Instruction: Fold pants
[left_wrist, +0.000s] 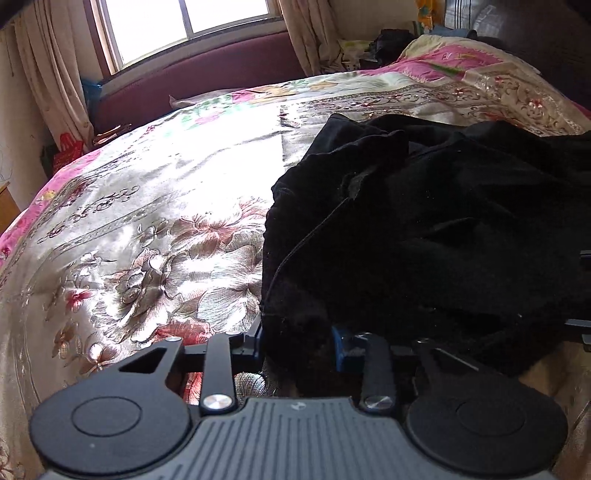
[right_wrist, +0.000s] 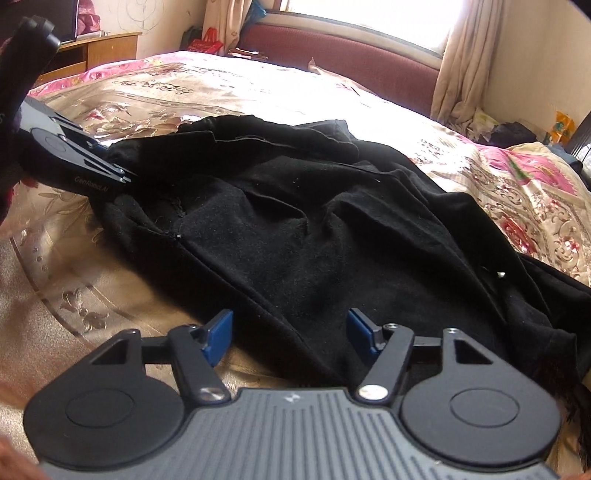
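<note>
Two grippers work black pants (right_wrist: 295, 221) that lie crumpled across the middle of a bed (left_wrist: 129, 221). The left gripper (left_wrist: 301, 343) has its jaws pinched on a bunched edge of the cloth, which drapes over them; the right gripper (right_wrist: 290, 338) hovers over the near edge with jaws apart and nothing between them. To do this step well, I would judge the right one should take a matching edge, so both can lift and spread the pants flat before any fold. Thick, fuzzy fabric may cling and bunch, so a firm bite on one layer helps. A shiny floral quilt covers the bed and looks slippery. Beyond stand a maroon headboard (left_wrist: 207, 70), a bright window (left_wrist: 184, 22) and pale curtains (left_wrist: 48, 66).
</note>
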